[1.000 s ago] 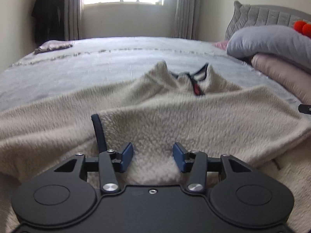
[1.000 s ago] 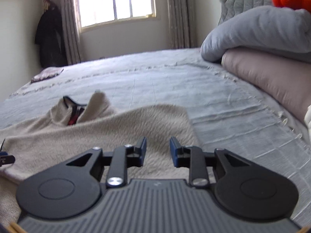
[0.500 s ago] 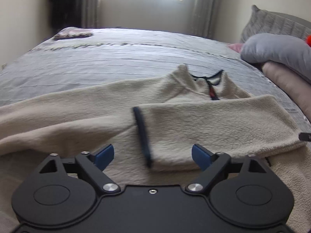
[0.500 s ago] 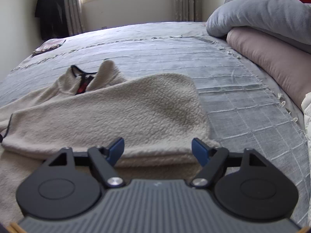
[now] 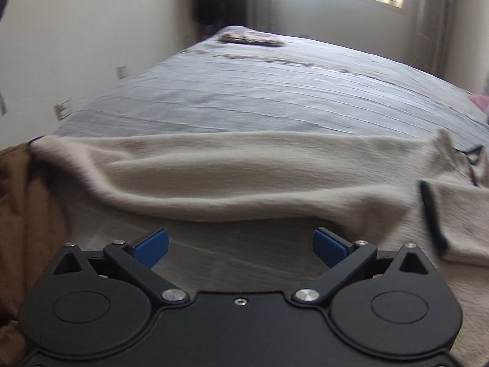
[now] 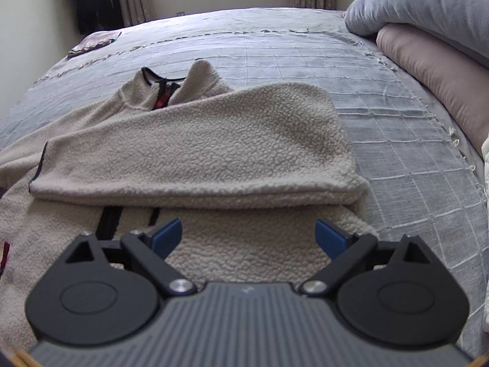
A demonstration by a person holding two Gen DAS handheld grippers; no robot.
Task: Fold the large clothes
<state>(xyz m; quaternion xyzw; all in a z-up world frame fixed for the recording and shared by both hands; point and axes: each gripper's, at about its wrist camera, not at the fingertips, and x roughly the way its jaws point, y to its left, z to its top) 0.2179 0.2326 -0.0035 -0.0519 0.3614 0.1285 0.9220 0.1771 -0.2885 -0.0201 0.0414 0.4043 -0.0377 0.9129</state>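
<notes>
A cream fleece pullover [image 6: 198, 153] with a dark-trimmed collar [image 6: 162, 84] lies flat on the grey bed. Its right sleeve is folded across the chest, with the dark cuff [image 6: 39, 165] at the left. In the left wrist view the other sleeve [image 5: 214, 168] stretches out to the left, and the folded sleeve's cuff [image 5: 431, 214] shows at the right. My left gripper [image 5: 240, 244] is open and empty, just above the fleece below that sleeve. My right gripper [image 6: 249, 235] is open and empty over the pullover's lower body.
The grey checked bedspread [image 6: 397, 128] extends to the right and far side. Grey and pink pillows [image 6: 428, 30] are stacked at the right. A brown cloth [image 5: 27, 214] lies at the left. A small folded item [image 6: 91, 42] sits at the bed's far corner.
Both grippers opened and let go of the right sleeve, which now lies folded across the chest. The left gripper swung left toward the outstretched sleeve. The right gripper pulled back.
</notes>
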